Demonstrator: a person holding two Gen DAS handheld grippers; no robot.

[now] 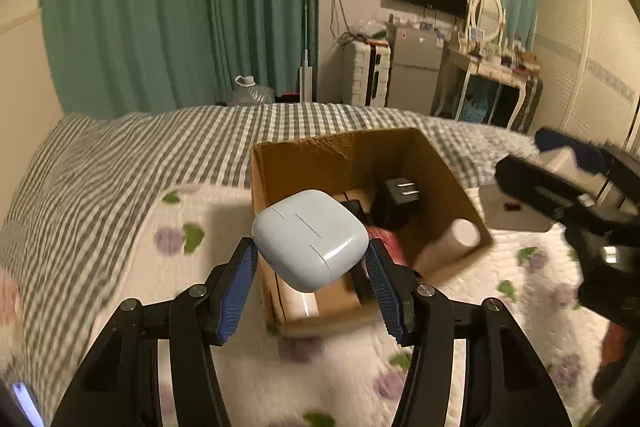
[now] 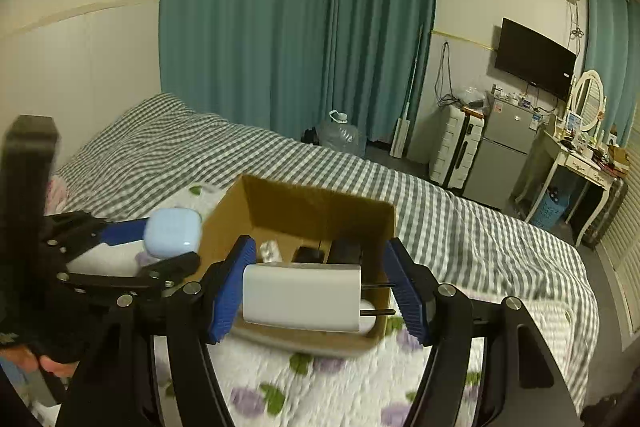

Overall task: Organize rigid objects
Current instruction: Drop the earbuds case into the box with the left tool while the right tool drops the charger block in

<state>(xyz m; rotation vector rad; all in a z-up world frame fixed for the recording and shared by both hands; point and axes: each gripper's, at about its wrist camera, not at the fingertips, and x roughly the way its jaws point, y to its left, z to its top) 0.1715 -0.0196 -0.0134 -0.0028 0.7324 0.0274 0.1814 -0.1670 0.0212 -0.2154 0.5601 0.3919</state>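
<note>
We find the left gripper [image 1: 310, 259] jaws clamped on a pale earbud case [image 1: 310, 241], smooth, light, slip-prone; the right gripper [image 2: 320, 291] jaws clamp a white charger [image 2: 300, 297] lengthwise. Both hang at the cardboard box [image 1: 452, 187] on the bed [image 1: 120, 163].

Both wrist views are looking down along their fingers, close above the cardboard box [image 1: 404, 155] [image 2: 304, 203] on the bed; left is sitting left of it, right nearer its front. Both are sharing box, curtains, TV wall.

Pale blue earbud case [image 1: 310, 239], white charger [image 2: 302, 297], brown cardboard box [image 1: 352, 151], grey-checked bedsheet [image 1: 160, 147].
</note>
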